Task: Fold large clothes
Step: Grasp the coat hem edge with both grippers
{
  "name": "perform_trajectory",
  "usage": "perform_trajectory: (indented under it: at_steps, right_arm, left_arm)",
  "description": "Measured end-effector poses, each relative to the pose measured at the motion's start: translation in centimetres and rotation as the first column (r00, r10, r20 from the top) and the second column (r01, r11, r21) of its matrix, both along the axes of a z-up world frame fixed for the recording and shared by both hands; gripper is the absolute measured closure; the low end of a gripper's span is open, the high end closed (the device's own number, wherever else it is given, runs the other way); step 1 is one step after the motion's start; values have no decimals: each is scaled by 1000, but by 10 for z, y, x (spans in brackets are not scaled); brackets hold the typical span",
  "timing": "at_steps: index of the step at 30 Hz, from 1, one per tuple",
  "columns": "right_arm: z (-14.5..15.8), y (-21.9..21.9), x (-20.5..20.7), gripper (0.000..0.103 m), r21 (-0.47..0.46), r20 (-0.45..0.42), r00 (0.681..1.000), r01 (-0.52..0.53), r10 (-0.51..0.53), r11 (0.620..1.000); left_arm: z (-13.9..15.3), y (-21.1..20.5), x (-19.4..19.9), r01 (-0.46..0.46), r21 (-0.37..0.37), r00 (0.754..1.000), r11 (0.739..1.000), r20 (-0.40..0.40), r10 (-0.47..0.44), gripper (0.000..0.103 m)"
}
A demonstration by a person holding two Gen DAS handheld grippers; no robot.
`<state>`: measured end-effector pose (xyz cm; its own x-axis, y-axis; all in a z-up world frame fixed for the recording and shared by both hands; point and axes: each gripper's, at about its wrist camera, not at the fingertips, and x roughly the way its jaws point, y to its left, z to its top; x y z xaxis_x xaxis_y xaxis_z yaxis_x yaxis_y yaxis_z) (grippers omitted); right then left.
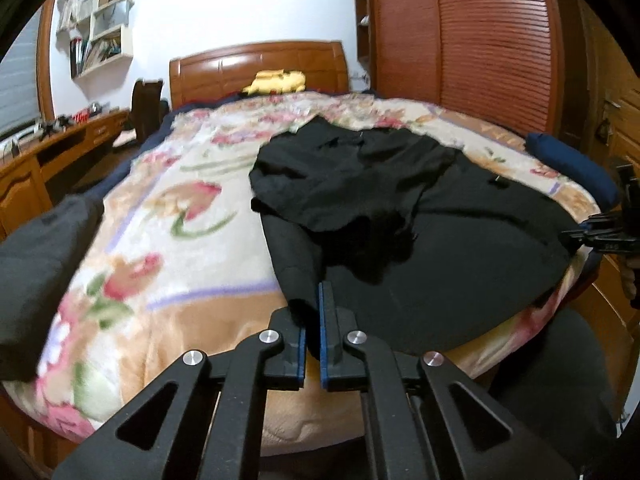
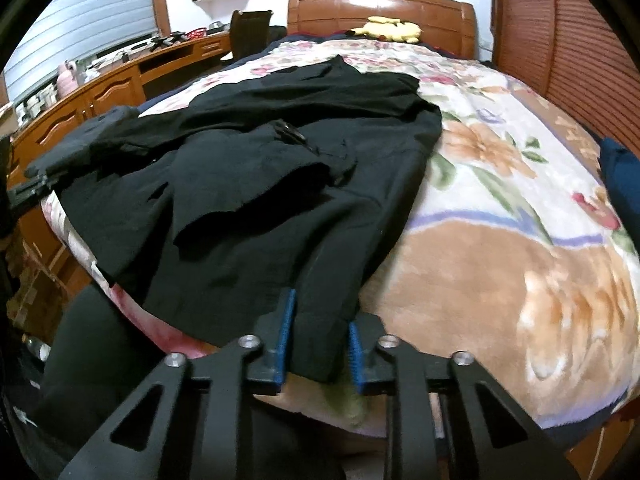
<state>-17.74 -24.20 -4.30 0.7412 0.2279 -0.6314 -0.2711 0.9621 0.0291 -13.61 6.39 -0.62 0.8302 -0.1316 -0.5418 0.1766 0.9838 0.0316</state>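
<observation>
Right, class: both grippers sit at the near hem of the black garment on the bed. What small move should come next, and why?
Probably lift both corners together and carry the hem toward the collar. The left gripper and the right gripper each have their jaws closed on the near edge of the black garment, which lies spread on the floral blanket with one sleeve already folded in.

The black garment (image 1: 400, 208) hides most of its own shape — layers lie folded over each other, and its near hem drops past the bed's (image 1: 168, 216) foot edge. In the left wrist view, the tip of one left gripper (image 1: 314, 320) finger is covered by cloth. A dark grey item (image 1: 36, 264) at the bed's left edge is cut off. Shelf contents (image 1: 100, 44) stay blurred — unreadable.
</observation>
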Motion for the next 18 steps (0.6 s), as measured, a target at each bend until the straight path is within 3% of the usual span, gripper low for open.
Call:
perform_trajectory:
  at_steps: [7, 18]
  right_arm:
    - [31, -2, -11, 92, 11, 113, 994, -9, 7, 1000]
    - [65, -28, -38, 93, 78, 225, 974, 5, -22, 997]
  left_arm:
    - [38, 0, -16, 31, -46, 994, 998, 103, -26, 98]
    - [60, 3, -34, 50, -50, 985, 997, 168, -41, 98]
